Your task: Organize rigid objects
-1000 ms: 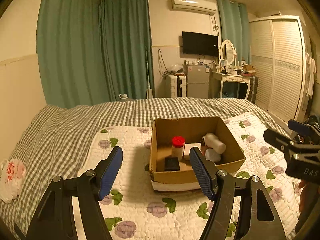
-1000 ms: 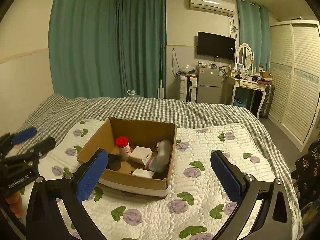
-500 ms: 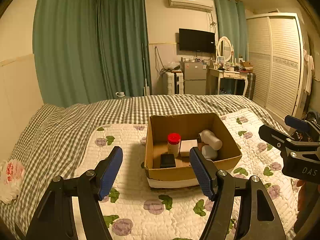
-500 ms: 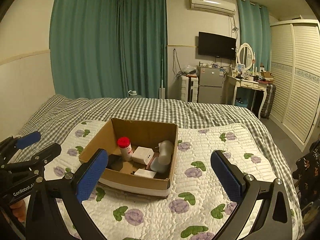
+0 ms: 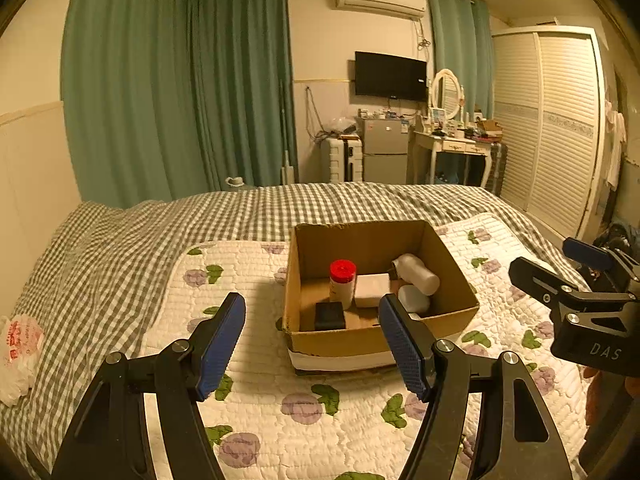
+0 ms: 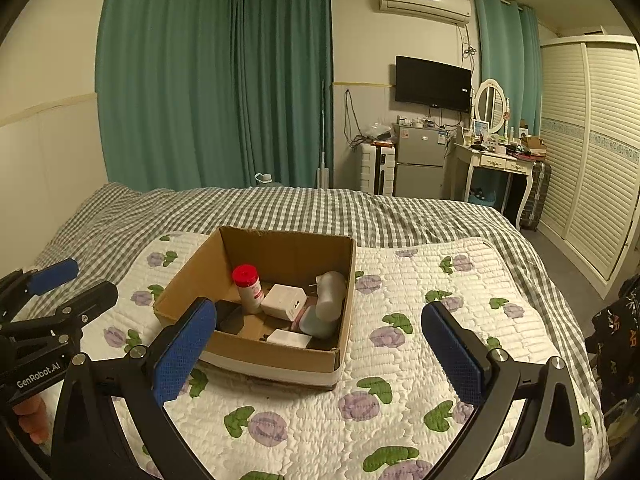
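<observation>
An open cardboard box (image 5: 316, 338) (image 6: 288, 354) sits on a flowered quilt on the bed. Inside are a red-capped bottle (image 5: 342, 282) (image 6: 248, 288), a white block (image 5: 372, 290) (image 6: 284, 302), a white bottle lying down (image 5: 416, 274) (image 6: 330, 296), a black box (image 5: 329, 316) and a flat white piece (image 6: 289, 338). My left gripper (image 5: 312, 346) (image 6: 54, 292) is open and empty, held back from the box's near side. My right gripper (image 6: 320, 354) (image 5: 560, 272) is open and empty, also short of the box.
The flowered quilt (image 6: 400, 380) lies over a checked bedcover (image 5: 120, 248). A white plastic bag (image 5: 18, 352) lies at the bed's left edge. Green curtains, a fridge (image 6: 418, 160), a dressing table (image 6: 496, 160) and a wardrobe (image 6: 592, 152) stand beyond the bed.
Both grippers have drawn back and risen slightly from the box, which now looks smaller and farther. Both stay open and empty. The box contents have not moved.
</observation>
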A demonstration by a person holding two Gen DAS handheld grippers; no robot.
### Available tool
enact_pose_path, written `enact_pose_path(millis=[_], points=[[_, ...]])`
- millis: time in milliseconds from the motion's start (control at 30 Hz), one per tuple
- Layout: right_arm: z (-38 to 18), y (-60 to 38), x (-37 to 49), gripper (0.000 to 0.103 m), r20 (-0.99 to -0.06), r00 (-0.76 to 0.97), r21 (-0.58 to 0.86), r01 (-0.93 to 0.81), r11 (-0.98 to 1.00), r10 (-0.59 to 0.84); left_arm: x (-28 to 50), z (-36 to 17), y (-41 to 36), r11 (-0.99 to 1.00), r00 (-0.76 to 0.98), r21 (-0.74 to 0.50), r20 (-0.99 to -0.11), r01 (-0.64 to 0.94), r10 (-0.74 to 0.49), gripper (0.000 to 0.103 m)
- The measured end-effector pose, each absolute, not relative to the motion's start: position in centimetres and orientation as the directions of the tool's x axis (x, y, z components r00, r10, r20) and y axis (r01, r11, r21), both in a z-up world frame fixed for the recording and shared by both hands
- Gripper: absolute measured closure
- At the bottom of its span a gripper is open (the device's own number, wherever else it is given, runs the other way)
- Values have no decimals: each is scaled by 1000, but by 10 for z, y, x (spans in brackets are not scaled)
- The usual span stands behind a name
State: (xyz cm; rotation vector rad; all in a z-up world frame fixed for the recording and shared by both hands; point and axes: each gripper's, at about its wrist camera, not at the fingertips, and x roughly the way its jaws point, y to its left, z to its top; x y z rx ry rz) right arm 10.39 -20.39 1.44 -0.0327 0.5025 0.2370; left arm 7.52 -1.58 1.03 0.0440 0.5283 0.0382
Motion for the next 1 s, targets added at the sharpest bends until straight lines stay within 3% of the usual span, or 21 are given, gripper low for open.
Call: enact_pose_path(millis=[1000], points=[[13,-201,101,0,-494,850,28,-193,981,182,65,6,-7,998,860,45,-507,-36,54,31]])
